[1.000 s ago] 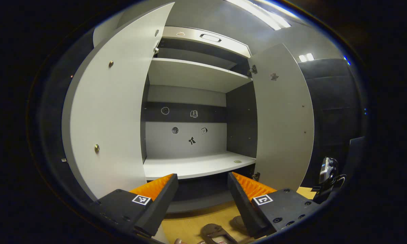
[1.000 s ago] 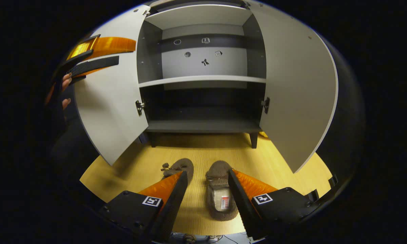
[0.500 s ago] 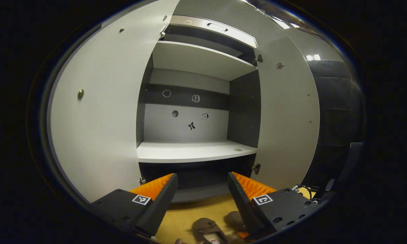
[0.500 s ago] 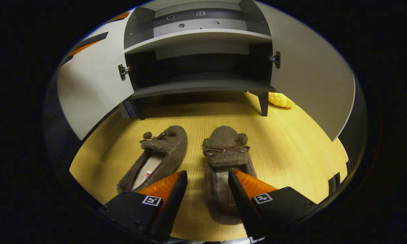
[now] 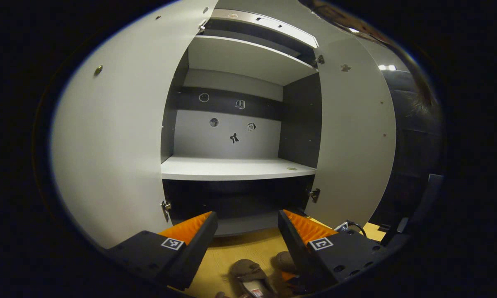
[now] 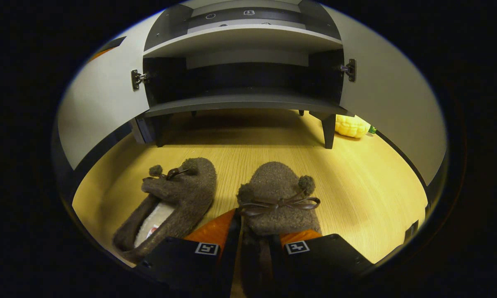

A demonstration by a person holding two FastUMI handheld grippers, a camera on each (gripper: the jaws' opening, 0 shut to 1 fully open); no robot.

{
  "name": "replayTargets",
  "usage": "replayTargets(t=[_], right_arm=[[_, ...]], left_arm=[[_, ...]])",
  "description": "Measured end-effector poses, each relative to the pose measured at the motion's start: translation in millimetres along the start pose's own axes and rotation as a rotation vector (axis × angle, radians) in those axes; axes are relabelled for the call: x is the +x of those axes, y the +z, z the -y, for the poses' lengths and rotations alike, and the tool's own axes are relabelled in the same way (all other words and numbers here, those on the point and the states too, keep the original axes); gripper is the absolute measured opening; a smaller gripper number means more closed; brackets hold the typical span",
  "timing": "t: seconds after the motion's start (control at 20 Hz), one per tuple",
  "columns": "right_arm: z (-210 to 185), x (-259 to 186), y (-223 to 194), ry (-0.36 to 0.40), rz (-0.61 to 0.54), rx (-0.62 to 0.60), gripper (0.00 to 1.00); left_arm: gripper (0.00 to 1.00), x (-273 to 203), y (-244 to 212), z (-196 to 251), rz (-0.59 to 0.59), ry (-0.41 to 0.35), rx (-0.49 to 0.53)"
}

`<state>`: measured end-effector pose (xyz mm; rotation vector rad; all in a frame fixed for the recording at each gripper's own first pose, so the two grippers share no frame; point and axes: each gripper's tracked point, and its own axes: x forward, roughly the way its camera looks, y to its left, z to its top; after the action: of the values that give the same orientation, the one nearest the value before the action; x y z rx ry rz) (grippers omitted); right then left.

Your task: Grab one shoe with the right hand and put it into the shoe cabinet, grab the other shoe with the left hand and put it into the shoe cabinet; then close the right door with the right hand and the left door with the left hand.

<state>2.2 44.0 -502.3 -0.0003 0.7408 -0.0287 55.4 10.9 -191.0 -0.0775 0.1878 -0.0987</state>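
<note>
The shoe cabinet (image 6: 244, 99) stands on the wooden floor (image 6: 356, 182) with both doors swung wide, its dark bottom shelf (image 6: 244, 101) low and bare, so the step in hand, lifting the right-hand shoe, calls for a firm hold and a level carry straight forward onto that shelf, keeping clear of the right door (image 6: 393, 103). The right claw (image 6: 254, 244) has its fingers drawn in tight on the right shoe (image 6: 273, 194), pinching the inner side wall behind the bow; I judge that grip thin and soft, so raise it slowly lest the plush slip. The left shoe (image 6: 178, 194) lies just beside it on the floor, toe toward the cabinet. The left claw (image 5: 248, 231) hangs open and empty, higher up. The left gripper view gives the upper shelf (image 5: 236, 167) and left door (image 5: 107, 140); the right gripper view gives the floor, a yellow toy (image 6: 350, 125) by the cabinet leg
</note>
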Motion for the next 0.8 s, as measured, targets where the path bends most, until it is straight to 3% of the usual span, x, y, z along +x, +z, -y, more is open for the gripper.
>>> replayTargets(t=[0.05,0.1,0.15,0.6,0.65,0.7,0.75,0.8], right_arm=[[1.4,8.1,-0.4,-0.002,-0.005,-0.004,0.46],[0.5,10.1,-0.8,0.002,-0.003,-0.015,0.38],[0.2,11.3,-1.8,0.003,0.006,-0.039,0.36],[-0.6,8.5,-2.4,0.014,0.013,-0.066,0.37],[0.5,26.3,-1.4,0.017,0.033,-0.064,0.37],[-0.8,3.8,0.6,-0.003,0.036,-0.057,0.24],[-2.1,17.0,0.3,0.000,0.042,-0.059,0.10],[-1.4,10.4,-1.8,0.002,0.039,-0.063,0.11]], left_arm=[[0.94,1.7,-0.6,0.3,-0.003,-0.001,-0.006],[0.94,3.0,-0.9,-0.1,-0.006,0.000,-0.011],[0.94,4.9,-1.6,-1.6,-0.008,0.003,-0.013],[0.93,5.4,-9.0,-11.6,-0.029,0.036,-0.026],[0.93,5.3,-9.6,-11.7,-0.030,0.036,-0.025],[0.93,4.3,-9.7,-10.5,-0.031,0.033,-0.025],[0.93,3.4,-10.5,-10.0,-0.033,0.032,-0.026],[0.93,2.7,-10.8,-10.0,-0.035,0.032,-0.024]])
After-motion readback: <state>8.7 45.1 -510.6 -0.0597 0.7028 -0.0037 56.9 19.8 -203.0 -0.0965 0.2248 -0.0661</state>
